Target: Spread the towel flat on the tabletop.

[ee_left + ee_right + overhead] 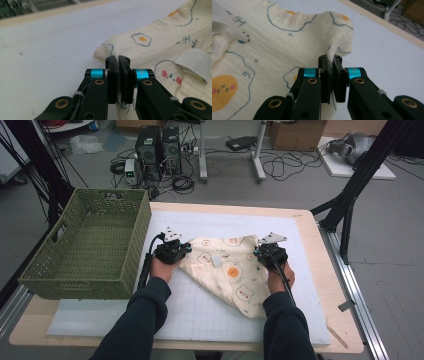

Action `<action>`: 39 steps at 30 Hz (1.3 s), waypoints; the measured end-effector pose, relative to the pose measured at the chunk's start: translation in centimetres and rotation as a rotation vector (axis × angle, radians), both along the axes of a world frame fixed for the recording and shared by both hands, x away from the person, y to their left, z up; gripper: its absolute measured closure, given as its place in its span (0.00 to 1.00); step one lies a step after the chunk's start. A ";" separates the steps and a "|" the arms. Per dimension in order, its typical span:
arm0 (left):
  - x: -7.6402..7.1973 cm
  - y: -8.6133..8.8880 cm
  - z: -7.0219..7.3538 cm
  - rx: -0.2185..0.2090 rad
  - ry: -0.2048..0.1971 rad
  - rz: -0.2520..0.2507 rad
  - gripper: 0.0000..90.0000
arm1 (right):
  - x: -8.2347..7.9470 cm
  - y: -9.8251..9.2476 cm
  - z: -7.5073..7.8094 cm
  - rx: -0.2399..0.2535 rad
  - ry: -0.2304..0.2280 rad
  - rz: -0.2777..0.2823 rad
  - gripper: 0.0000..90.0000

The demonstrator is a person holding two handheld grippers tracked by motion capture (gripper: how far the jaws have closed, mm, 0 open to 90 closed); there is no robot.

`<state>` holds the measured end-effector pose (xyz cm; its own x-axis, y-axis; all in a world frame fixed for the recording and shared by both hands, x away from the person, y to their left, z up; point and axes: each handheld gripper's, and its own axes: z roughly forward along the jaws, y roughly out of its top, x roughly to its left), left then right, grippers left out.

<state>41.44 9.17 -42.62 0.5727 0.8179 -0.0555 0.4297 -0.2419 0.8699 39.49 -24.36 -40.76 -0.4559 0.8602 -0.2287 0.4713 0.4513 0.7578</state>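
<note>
left tongs [117, 60] clenched on one corner of the cream printed cloth [230, 270], fabric pinched between the black jaws. right tongs [330, 58] clenched on the other corner, a fold rising from the pads. cloth spread between both on the white mat [210, 315] of the bench [330, 285], a pale label [217, 261] near its middle. green woven basket [85, 245] standing beside, at left.
</note>
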 end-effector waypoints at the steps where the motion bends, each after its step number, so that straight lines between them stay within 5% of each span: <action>1: 0.2 -0.1 0.1 0.003 -0.007 0.000 0.95 | 0.3 0.0 0.1 -0.001 -0.011 -0.011 0.96; 8: 1.6 -0.4 0.2 0.010 0.012 0.007 0.94 | 1.6 -0.1 -0.4 0.033 -0.004 -0.052 0.96; 12: 1.7 0.2 0.1 -0.020 0.062 0.058 0.59 | 1.8 -0.4 -0.8 0.099 0.014 -0.054 0.76; 16: 1.3 0.8 0.8 -0.047 0.056 0.055 0.50 | 1.2 -1.2 -0.1 0.132 0.013 -0.047 0.61; 27: -0.2 -2.0 1.4 -0.072 0.061 -0.116 0.49 | -3.7 -4.1 1.7 0.205 -0.025 0.020 0.48; 39: -0.6 -6.6 -0.5 -0.012 0.119 -0.211 0.49 | -8.1 -5.6 -0.5 0.178 -0.021 0.060 0.45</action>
